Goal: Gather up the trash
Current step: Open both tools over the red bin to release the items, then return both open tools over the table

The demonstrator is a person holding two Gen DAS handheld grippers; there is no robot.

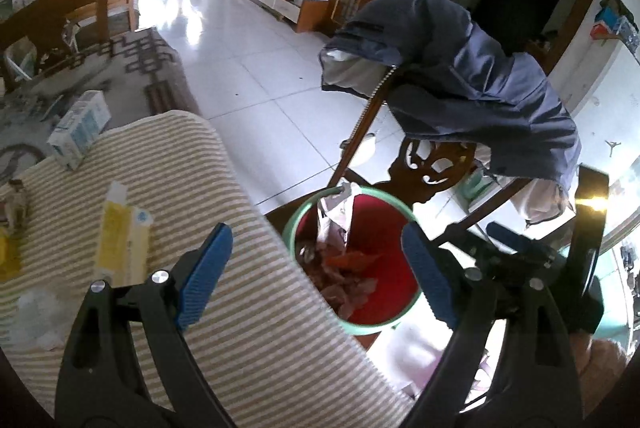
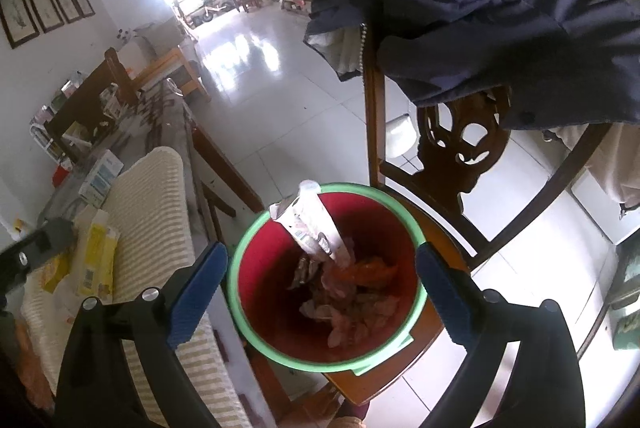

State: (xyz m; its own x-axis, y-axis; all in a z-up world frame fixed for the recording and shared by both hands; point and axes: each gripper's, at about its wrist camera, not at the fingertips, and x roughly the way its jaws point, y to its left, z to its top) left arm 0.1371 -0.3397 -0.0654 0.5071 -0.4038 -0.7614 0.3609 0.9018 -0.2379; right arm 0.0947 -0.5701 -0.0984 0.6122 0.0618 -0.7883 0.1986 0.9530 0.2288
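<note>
Hovering above the red bin with its green rim, the right gripper, jaws standing wide and gripping nothing; sitting on a wooden chair, that bin, holding scraps and a white wrapper leaning on its rim

Gaping too, the left gripper, empty, straddling the edge of the striped cloth and the bin

Lying on the cloth, a yellow packet; a blue-white carton beyond

Draping over the chair back, a navy jacket, hiding its top

Blurring into mush, the scraps; crumpled white plastic at the left hardly making itself out
</note>
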